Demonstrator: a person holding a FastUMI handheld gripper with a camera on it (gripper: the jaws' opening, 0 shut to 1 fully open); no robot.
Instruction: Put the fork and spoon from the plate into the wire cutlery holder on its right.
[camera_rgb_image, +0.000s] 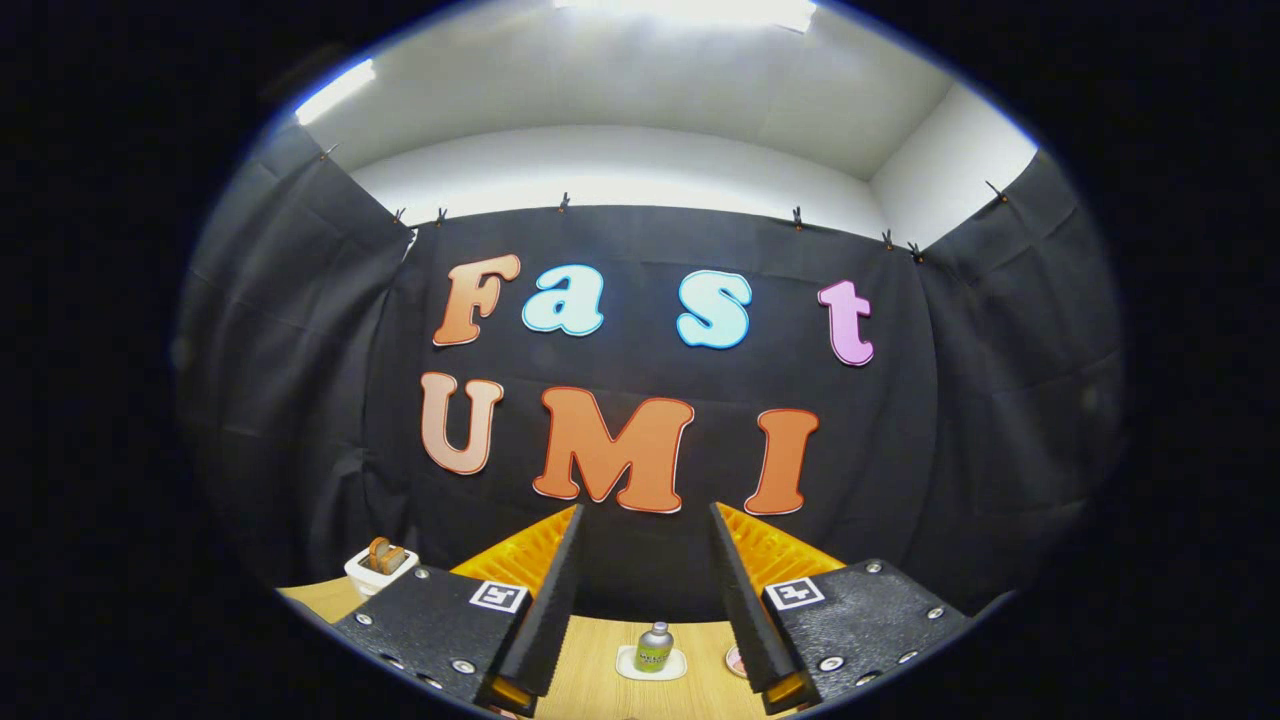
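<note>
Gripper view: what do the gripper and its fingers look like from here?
The gripper has two black wedge-shaped fingers with ribbed orange outer faces. Each sits on a textured black block studded with silver screws and carrying a square black-and-white marker. The fingers stand apart, with nothing between them.

Black gripper (645, 525) with black fingers (548, 600), orange ribbed outer sides and a black-and-white square marker (498, 596) on each block. Pale wood-grain table (590, 680). Silver bottle (654, 647) with a yellow-green label, on a white coaster (628, 665). White small dish (372, 573) holding something brown. Pinkish round thing (737, 661) beside the right finger.
</note>
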